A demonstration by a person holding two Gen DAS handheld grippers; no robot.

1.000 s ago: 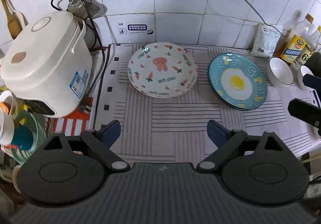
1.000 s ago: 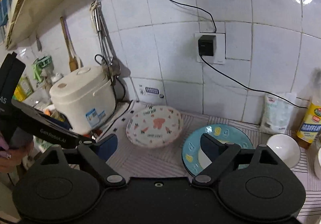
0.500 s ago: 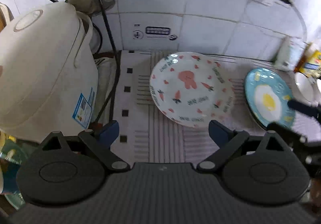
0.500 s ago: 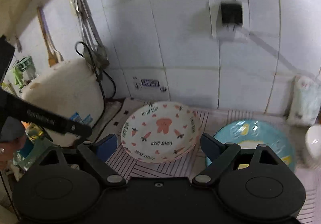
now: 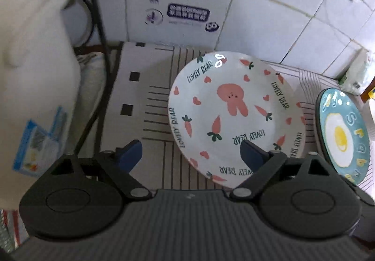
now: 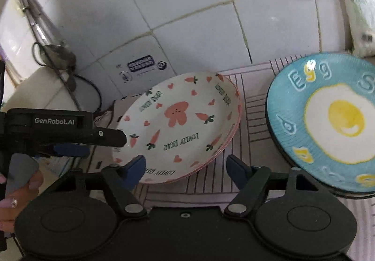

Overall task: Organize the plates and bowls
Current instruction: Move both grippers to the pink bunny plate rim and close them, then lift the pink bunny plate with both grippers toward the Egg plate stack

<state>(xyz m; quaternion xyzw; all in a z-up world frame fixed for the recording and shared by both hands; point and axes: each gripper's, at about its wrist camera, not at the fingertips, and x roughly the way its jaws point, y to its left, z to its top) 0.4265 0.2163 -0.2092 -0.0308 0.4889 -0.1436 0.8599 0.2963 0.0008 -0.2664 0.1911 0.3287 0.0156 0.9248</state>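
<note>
Striped mat [image 5: 145, 101] below white tiles. White carrot-and-rabbit plate [image 5: 232, 115] at twelve, blue egg plate [image 6: 328, 120] at three. Left gripper [image 5: 191, 152] and right gripper [image 6: 185, 168] spread wide, holding nothing.

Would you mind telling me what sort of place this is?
Most likely a home kitchen counter: a white tiled wall, a rice cooker at the left, and a bear plate beside an egg plate on a striped mat.

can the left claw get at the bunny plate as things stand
Probably yes. The left claw is open and right at the near rim of the bunny plate, one finger already over it. Nothing lies between; the egg plate sits apart.
</note>
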